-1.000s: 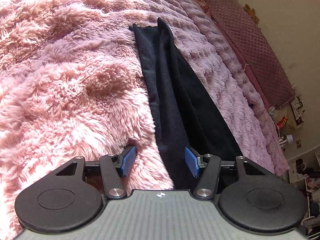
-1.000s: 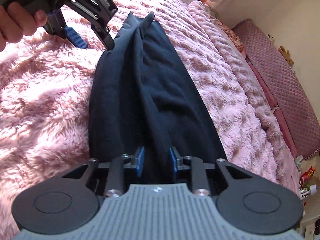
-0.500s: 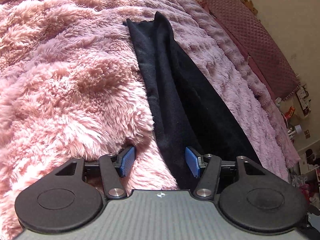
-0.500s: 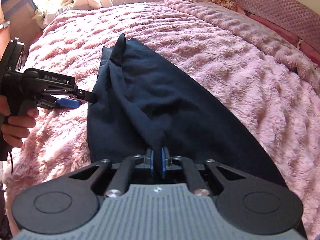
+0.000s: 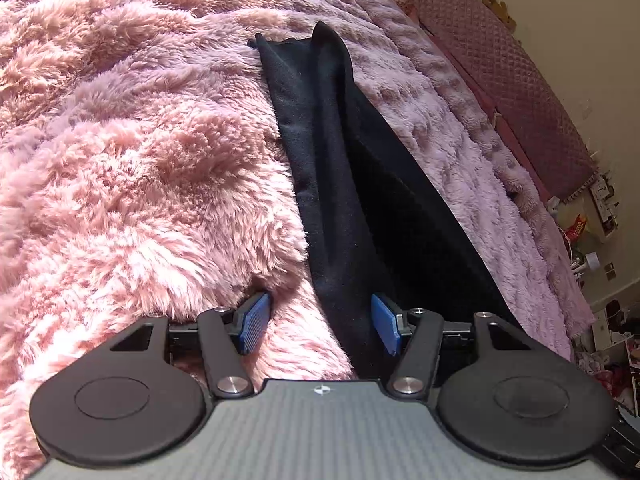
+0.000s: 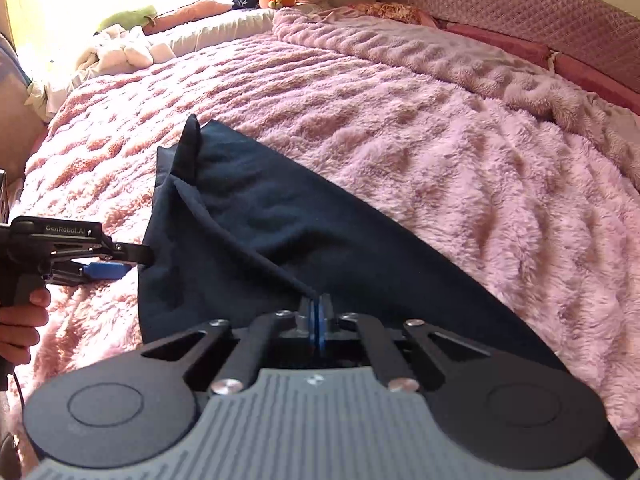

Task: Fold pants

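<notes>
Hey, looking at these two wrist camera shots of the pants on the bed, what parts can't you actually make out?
- Near end of the dark pants: right wrist view, hidden under the right gripper body.
- How much fabric its shut pads pinch: too small.
- Pants edge beneath the open left gripper: left wrist view, the body covers it.
- Left gripper in right wrist view: cut off by the frame edge.
- Clutter beside the bed: too small.

Both low and close over the pink blanket (image 5: 140,168), looking forward along 2 fingers; shared: the dark pants (image 5: 332,184) (image 6: 256,232), seen from different sides.
</notes>
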